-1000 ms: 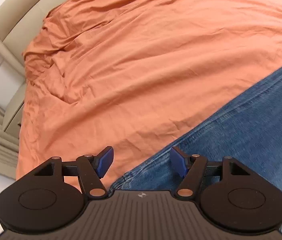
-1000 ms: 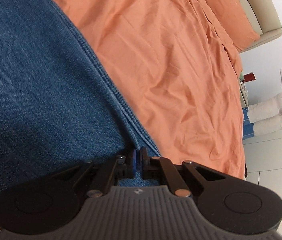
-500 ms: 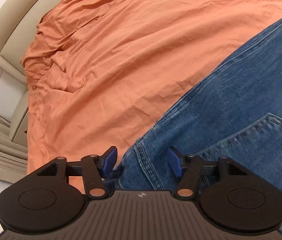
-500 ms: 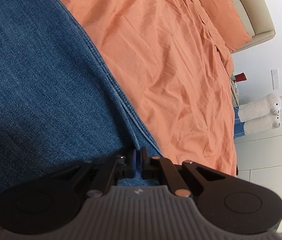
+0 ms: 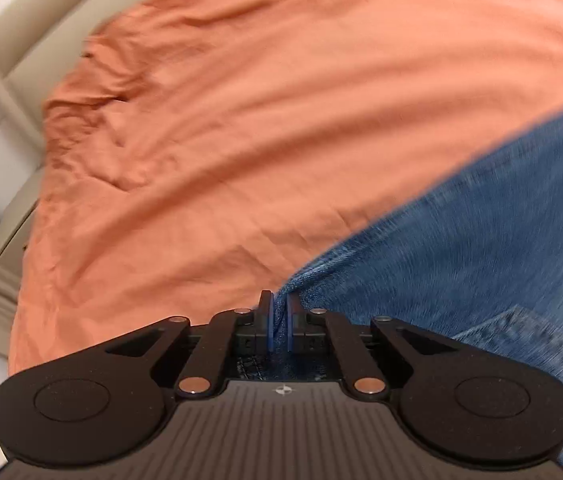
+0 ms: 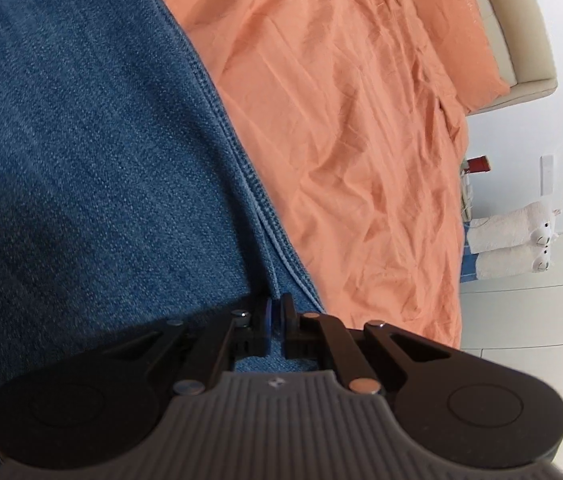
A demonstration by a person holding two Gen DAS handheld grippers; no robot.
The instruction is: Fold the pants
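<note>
Both grippers, left (image 5: 279, 322) and right (image 6: 276, 322), fingers pinched on jeans (image 6: 81, 160) edges, ready for lifting off bed (image 5: 241, 120) into fold.

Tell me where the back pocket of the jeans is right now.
The back pocket shows only in the left wrist view, at lower right, just right of the left gripper, which is shut on the jeans lying on the orange bedsheet.

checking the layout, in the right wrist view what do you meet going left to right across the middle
blue denim pants → wrinkled orange bed sheet → white wall with a pale wall plate
</note>
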